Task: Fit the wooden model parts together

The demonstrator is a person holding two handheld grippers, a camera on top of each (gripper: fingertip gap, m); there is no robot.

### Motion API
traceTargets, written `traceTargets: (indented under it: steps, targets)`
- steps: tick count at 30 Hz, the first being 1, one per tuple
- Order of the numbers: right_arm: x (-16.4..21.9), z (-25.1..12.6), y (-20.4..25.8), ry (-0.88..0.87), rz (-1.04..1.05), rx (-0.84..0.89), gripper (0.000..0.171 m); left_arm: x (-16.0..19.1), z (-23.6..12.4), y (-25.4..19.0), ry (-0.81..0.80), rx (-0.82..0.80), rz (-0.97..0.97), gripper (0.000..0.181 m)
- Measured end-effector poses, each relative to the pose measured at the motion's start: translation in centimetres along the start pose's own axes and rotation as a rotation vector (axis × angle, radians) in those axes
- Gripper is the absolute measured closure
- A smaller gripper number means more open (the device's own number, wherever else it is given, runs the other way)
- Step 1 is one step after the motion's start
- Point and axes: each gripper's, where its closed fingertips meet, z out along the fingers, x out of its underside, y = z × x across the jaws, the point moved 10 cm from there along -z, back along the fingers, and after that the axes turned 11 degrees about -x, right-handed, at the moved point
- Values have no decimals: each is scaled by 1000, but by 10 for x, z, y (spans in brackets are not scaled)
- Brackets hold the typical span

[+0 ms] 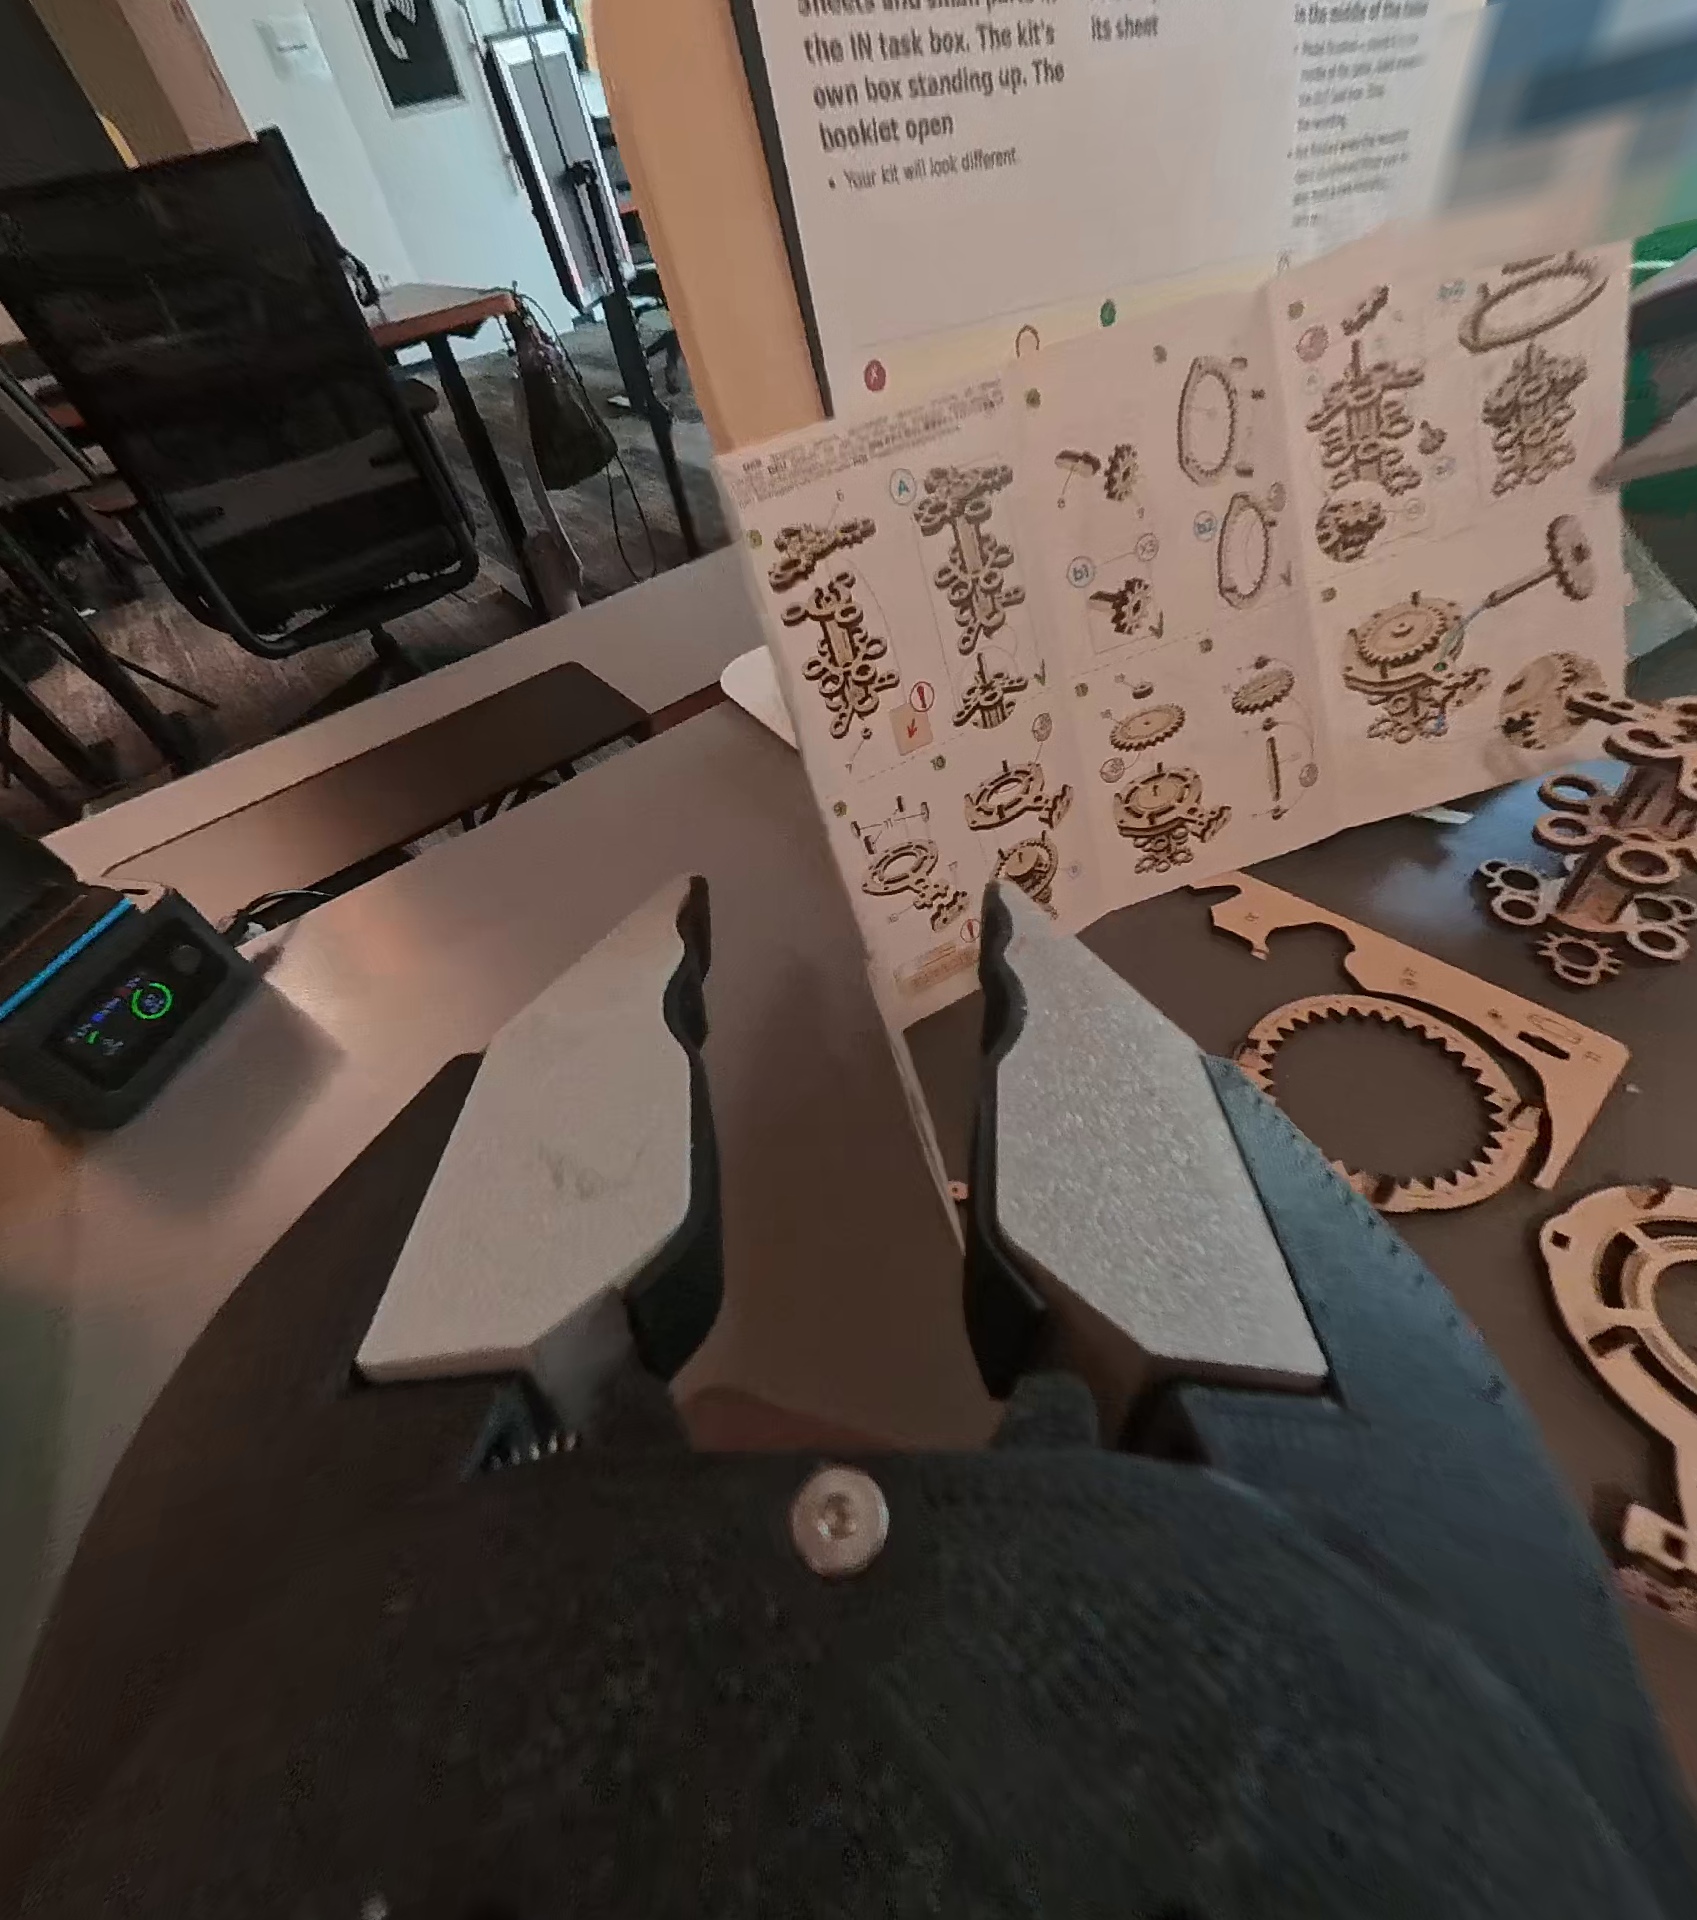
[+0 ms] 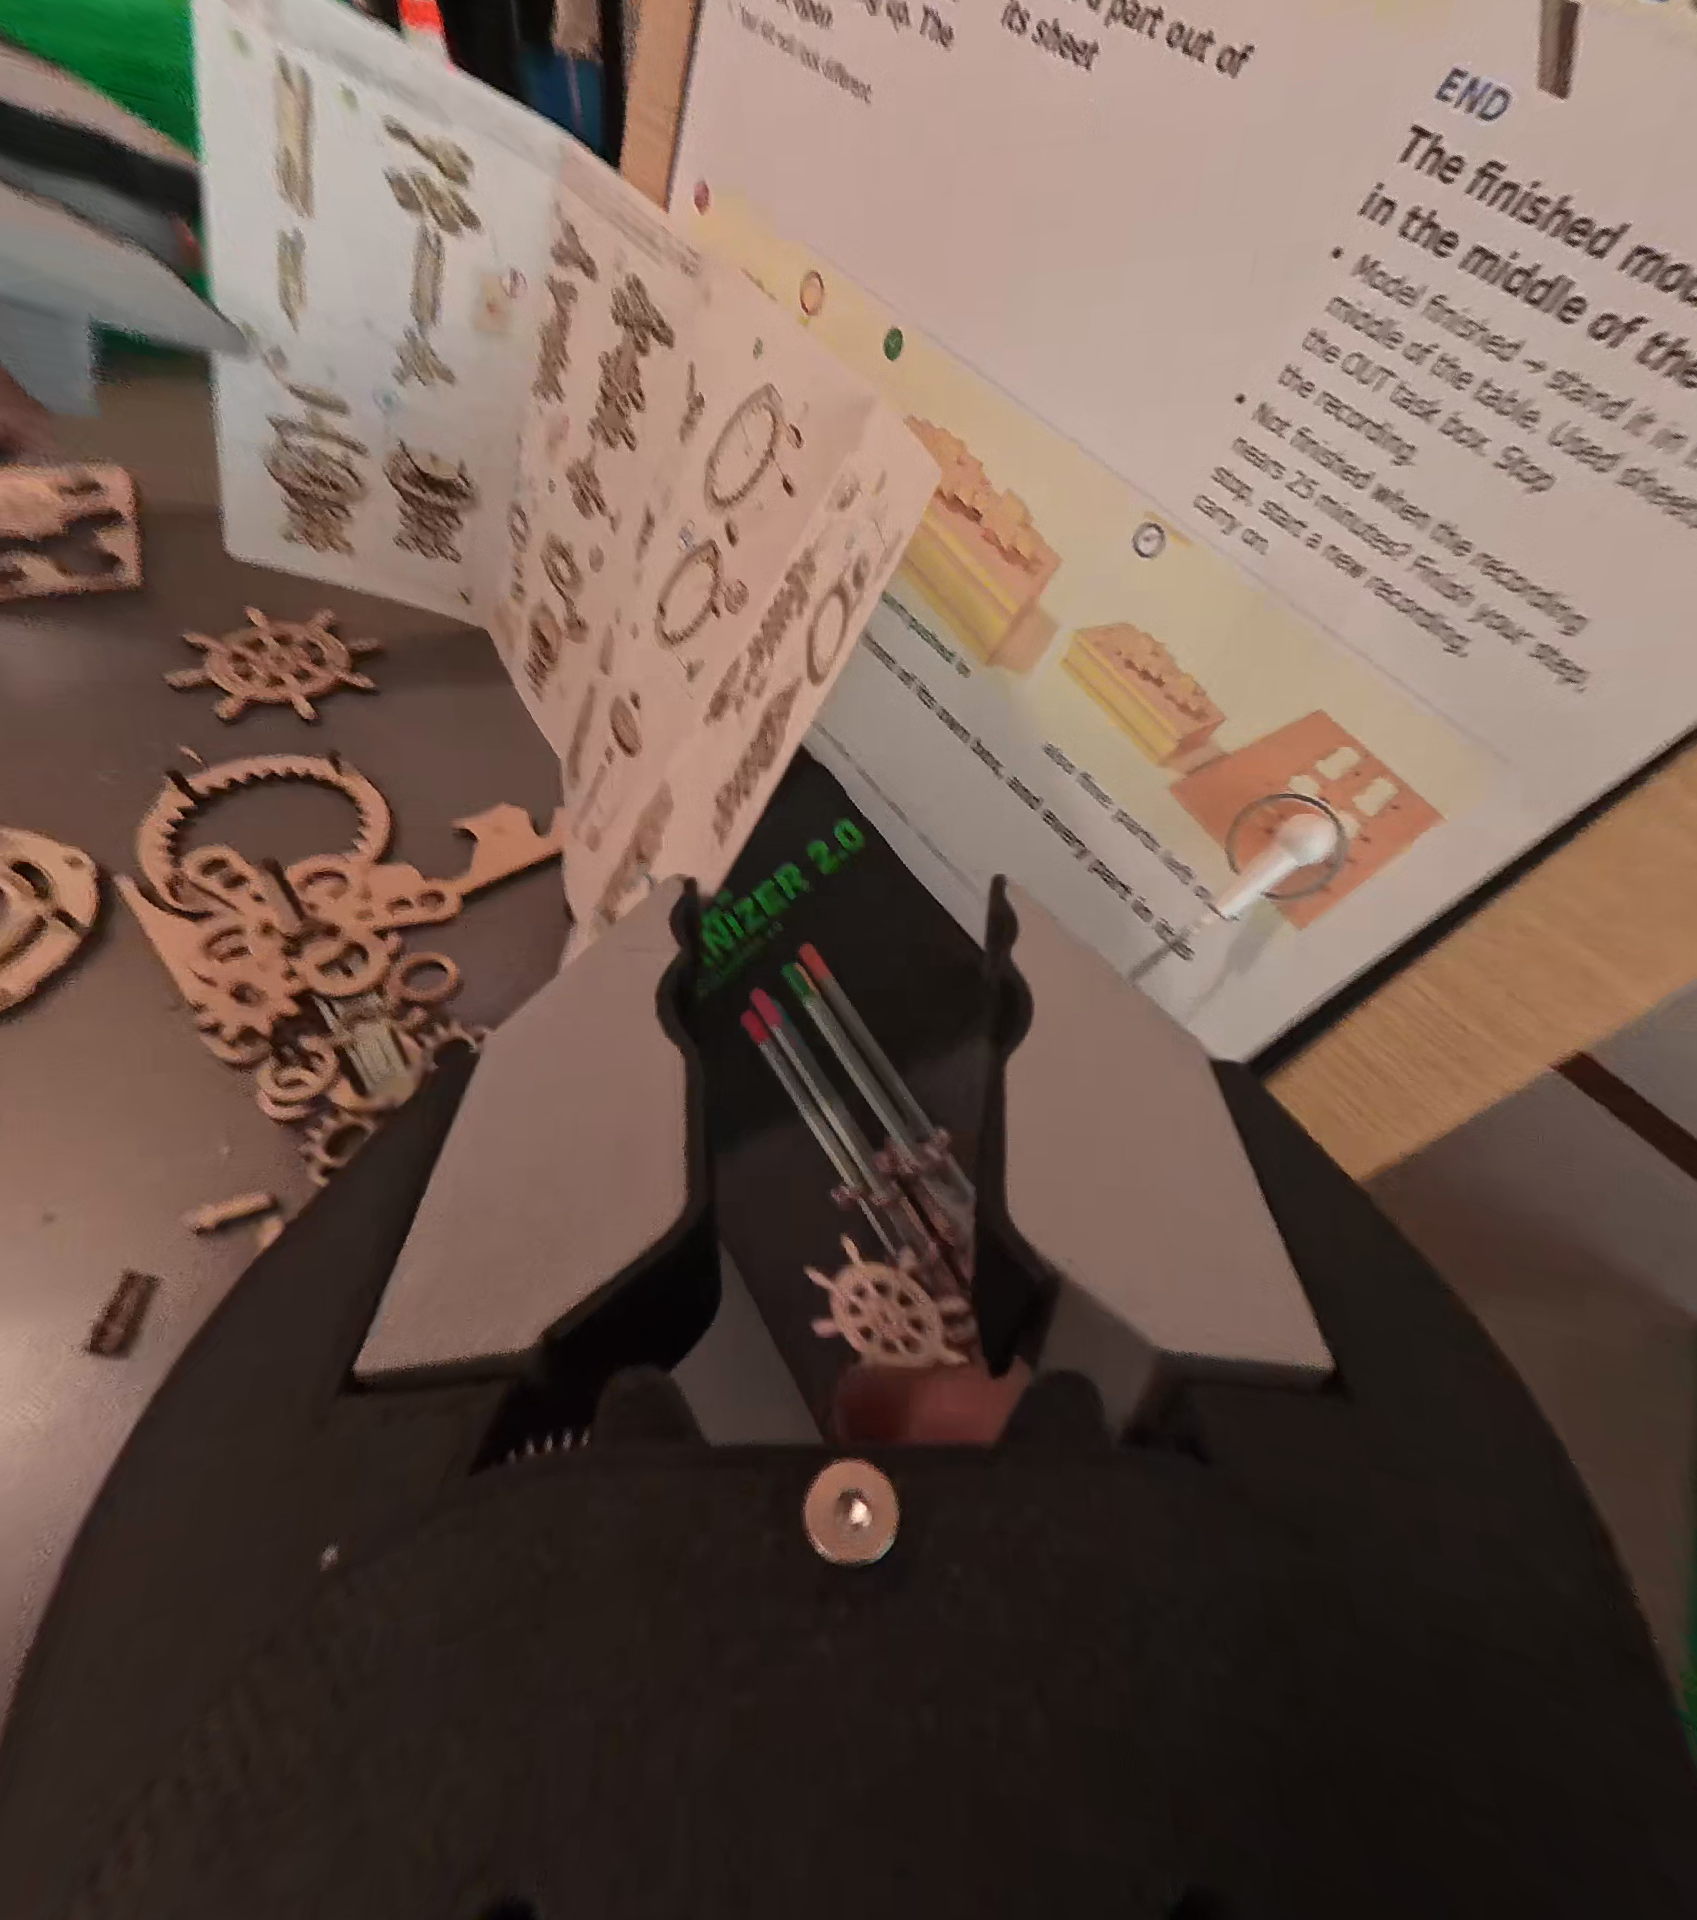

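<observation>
here both the left gripper (image 1: 839,909) and right gripper (image 2: 839,909) hover spread, empty, above the table (image 1: 532,935).

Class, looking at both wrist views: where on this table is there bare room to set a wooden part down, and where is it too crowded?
Free: the grey table between the dark device and the upright instruction booklet. Crowded: right of the booklet, around the toothed ring, round frame and stacked assembly. Both the left gripper and right gripper are open.
</observation>
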Motion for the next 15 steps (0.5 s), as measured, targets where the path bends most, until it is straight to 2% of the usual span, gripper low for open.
traceTargets:
  steps: [3,8,15]
  targets:
    - [6,-14,-6,90,-67,64,107,-8,-9,2,-12,-18,-5,131]
    - [14,-27,-5,178,-110,56,109,-18,-28,1,-49,-6,-3,131]
    - [13,-28,-4,134,-66,56,108,-17,-42,-10,3,12,-64,127]
